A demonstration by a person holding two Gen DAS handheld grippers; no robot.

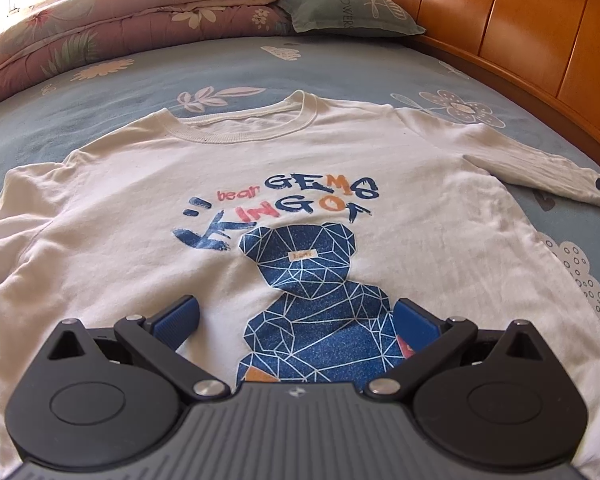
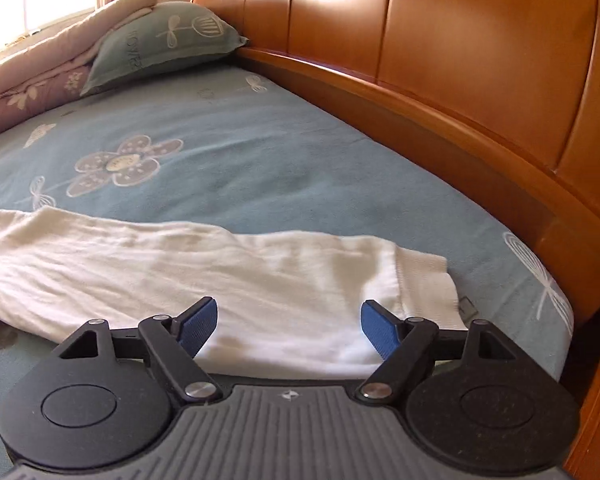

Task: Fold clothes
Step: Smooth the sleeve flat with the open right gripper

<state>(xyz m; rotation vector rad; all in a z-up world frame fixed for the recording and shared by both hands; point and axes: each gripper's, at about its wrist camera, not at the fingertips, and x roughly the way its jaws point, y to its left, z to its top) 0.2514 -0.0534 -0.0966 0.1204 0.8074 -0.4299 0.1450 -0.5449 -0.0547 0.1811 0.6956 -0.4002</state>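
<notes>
Cream cotton, soft and faintly creased, made up the long-sleeved shirt [image 1: 140, 208] that lay spread flat, front up, on the bed sheet [image 1: 240, 76], its ribbed round collar pointing toward the headboard-side pillow [image 1: 348, 8]. A blue bear built of white-lined triangles filled the chest below painted lettering in blue, red and orange. The left gripper [image 1: 296, 320] hung over the lower part of that print with its ridged blue pads set wide apart, holding nothing. One sleeve ran out toward the wooden headboard [image 1: 520, 28].

From the right wrist view, that sleeve [image 2: 180, 264] lay as a rumpled tube across the teal, flower-printed bed sheet [image 2: 280, 152], ending in a ribbed knit cuff [image 2: 428, 284] on the headboard side. The right gripper [image 2: 290, 328] sat low over the sleeve just short of the cuff, its textured blue pads spread wide, clasping no cloth. The glossy, curved panels of the orange-brown headboard [image 2: 460, 60] rose beyond. Near the pillow [image 2: 160, 40], a thick quilted comforter [image 1: 100, 28] with leaf and flower patterns lay folded.
</notes>
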